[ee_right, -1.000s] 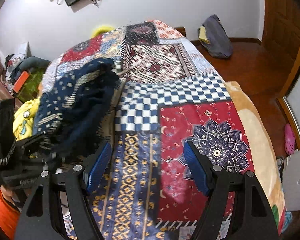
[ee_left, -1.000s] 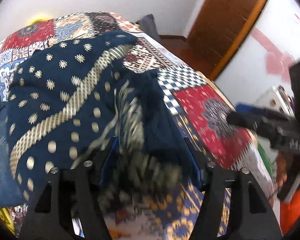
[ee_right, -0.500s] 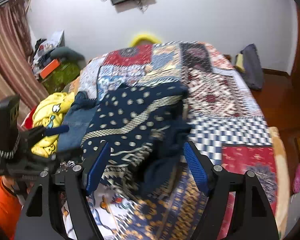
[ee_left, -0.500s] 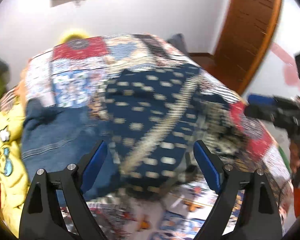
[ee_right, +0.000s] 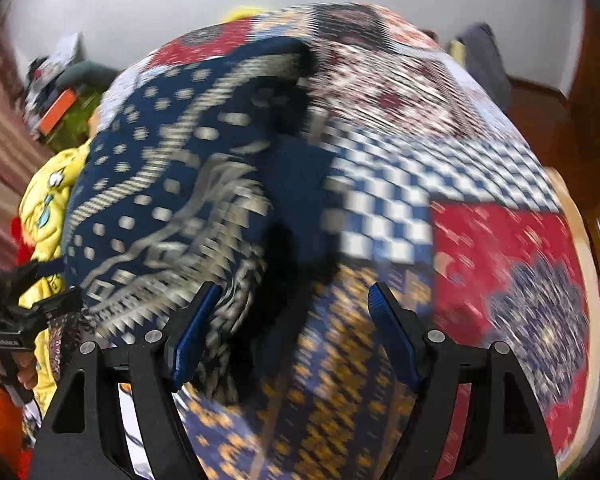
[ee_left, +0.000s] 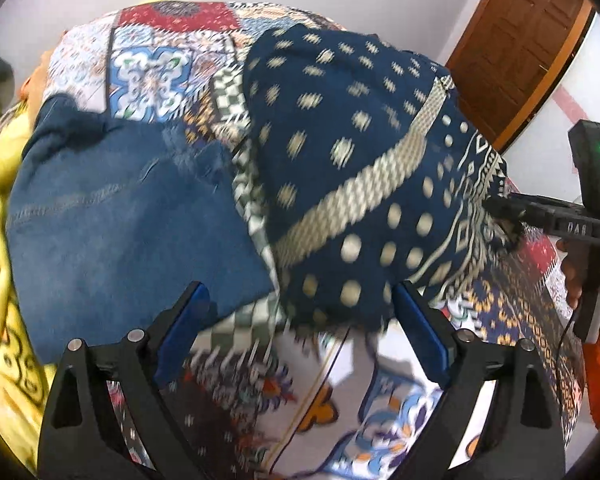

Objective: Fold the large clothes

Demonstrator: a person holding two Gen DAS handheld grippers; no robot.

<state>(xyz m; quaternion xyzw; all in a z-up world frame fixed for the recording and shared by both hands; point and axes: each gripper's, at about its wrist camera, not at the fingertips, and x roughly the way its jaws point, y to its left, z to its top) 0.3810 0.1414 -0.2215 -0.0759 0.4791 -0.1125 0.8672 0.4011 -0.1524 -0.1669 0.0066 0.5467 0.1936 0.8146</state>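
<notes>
Since a second ago the left gripper has let go of the navy patterned cloth and swung toward the left side of the bed: then a bunched fold sat between its jaws, and now those jaws have just been opening and stand wide apart with nothing clamped, only the near hem of the cloth lying loosely in the gap. The right gripper has dropped lower over the bed, and the cloth that hung in a lump now lies more spread out.

In the left wrist view the cloth fills the centre and upper right of the frame, dotted panel up, a pale diagonal band running across it. Its near edge hangs just past the blue pads. A pair of blue jeans lies in the left half of the frame, touching the cloth's edge, and a yellow garment shows at the far left. All of it rests on the patchwork bedspread, which gives a broad flat surface to fold on.

In the right wrist view the cloth sits in the left and centre, still rumpled, with a dark fold reaching down between the blue pads. Those jaws stand partly apart; heavy blur hides whether either pad presses on fabric, so I cannot tell if it grips. At the right edge of the left view that gripper's tips meet the cloth's fringed corner, probably to hold that side while the other hand resets for a fresh hold.
</notes>
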